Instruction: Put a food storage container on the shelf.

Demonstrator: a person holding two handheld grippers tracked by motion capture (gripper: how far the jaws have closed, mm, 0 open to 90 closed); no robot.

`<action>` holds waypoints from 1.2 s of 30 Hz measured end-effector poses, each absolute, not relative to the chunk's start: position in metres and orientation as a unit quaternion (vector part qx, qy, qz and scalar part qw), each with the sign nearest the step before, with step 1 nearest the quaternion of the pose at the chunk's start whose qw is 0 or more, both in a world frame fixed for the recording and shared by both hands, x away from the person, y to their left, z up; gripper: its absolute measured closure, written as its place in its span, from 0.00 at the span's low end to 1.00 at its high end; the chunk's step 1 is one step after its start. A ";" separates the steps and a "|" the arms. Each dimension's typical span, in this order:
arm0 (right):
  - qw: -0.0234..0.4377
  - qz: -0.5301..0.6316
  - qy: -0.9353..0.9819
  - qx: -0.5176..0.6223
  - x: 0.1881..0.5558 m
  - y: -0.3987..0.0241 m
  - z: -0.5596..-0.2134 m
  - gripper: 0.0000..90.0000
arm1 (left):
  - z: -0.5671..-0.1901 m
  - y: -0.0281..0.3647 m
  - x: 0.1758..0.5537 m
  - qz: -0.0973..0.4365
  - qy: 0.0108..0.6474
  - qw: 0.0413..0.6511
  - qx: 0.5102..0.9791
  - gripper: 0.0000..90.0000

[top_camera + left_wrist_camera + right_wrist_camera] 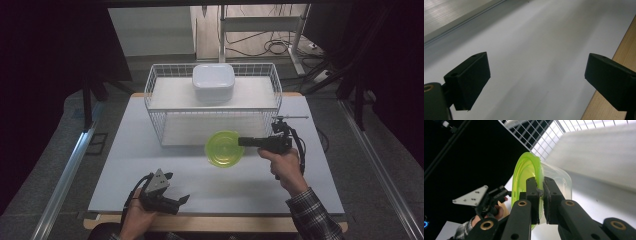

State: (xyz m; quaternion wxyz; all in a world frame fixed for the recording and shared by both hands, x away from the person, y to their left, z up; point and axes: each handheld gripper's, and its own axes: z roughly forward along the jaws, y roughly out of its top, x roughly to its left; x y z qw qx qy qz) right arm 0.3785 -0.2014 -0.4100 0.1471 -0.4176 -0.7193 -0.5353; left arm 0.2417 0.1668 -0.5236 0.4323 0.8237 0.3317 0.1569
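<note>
Green-lidded container [225, 148] pinched at rim by right gripper [244, 142]; left gripper [183, 200] low, jaws apart.

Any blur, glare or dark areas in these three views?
High view: sharp, dark at both sides, table evenly lit. Left gripper view: tabletop smeared, jaws crisp. Right gripper view: green-lidded container fairly sharp, wire basket backlit and blown out, background black.

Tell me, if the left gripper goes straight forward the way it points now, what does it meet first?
Probably nothing: the left gripper, jaws open, points right along the near edge of the white table, and that stretch looks bare. The green-lidded container lies farther back, seemingly off its line.
</note>
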 end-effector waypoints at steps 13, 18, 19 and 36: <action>0.137 -0.559 -0.713 -0.400 0.386 -0.195 -0.358 0.93 | -0.524 0.167 0.242 0.157 0.329 0.431 0.825 0.06; 0.130 -0.568 -0.711 -0.393 0.390 -0.192 -0.339 0.93 | -0.524 0.166 0.242 0.158 0.328 0.430 0.826 0.06; 0.129 -0.570 -0.711 -0.391 0.391 -0.191 -0.335 0.93 | -0.524 0.166 0.242 0.157 0.328 0.430 0.826 0.06; 0.104 -0.595 -0.697 -0.386 0.420 -0.174 -0.281 0.93 | -0.523 0.167 0.241 0.155 0.328 0.434 0.825 0.06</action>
